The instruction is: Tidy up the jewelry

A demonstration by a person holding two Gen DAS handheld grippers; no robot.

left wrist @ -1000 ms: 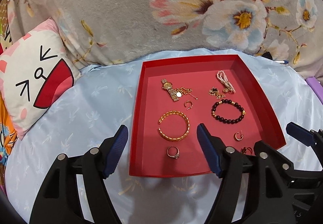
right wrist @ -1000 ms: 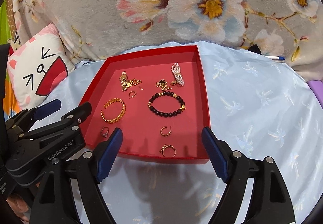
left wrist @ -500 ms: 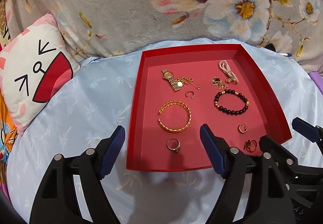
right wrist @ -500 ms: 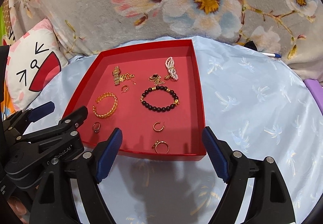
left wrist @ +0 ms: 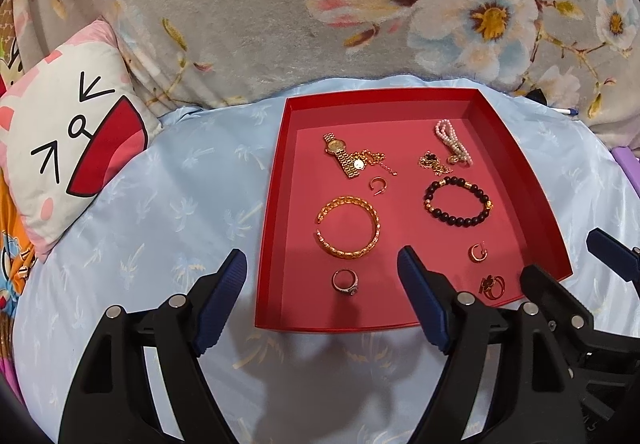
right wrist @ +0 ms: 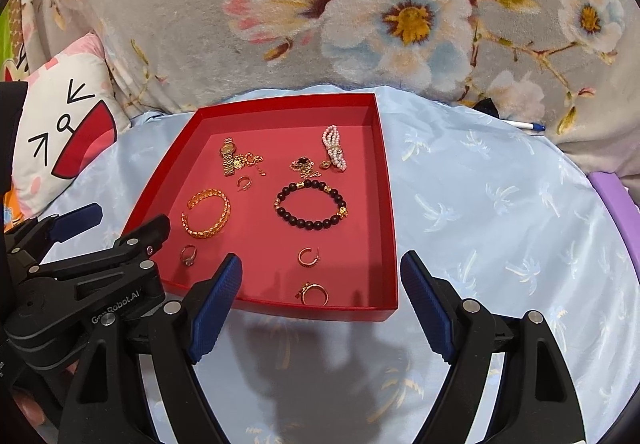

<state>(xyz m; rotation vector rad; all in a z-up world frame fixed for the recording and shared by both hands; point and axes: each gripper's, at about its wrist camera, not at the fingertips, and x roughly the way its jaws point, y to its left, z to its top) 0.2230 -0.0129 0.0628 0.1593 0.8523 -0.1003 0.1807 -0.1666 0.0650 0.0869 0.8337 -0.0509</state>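
Two claws wait by the jewelry

Two claws hang over the blue sheet point(left wrist: 168, 212), both wide apart and holding nothing. The left claw point(left wrist: 320, 292) has just been opening. The right claw point(right wrist: 320, 296) sits beside it. The red tray point(right wrist: 386, 204) holds the bangle point(left wrist: 349, 227), bead bracelet point(left wrist: 458, 204), watch point(left wrist: 341, 152) and rings.

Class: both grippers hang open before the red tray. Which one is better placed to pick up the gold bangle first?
Left. The left gripper points toward the gold bangle; the right gripper faces the tray's right half.

Purple object point(right wrist: 616, 212) cut by edge
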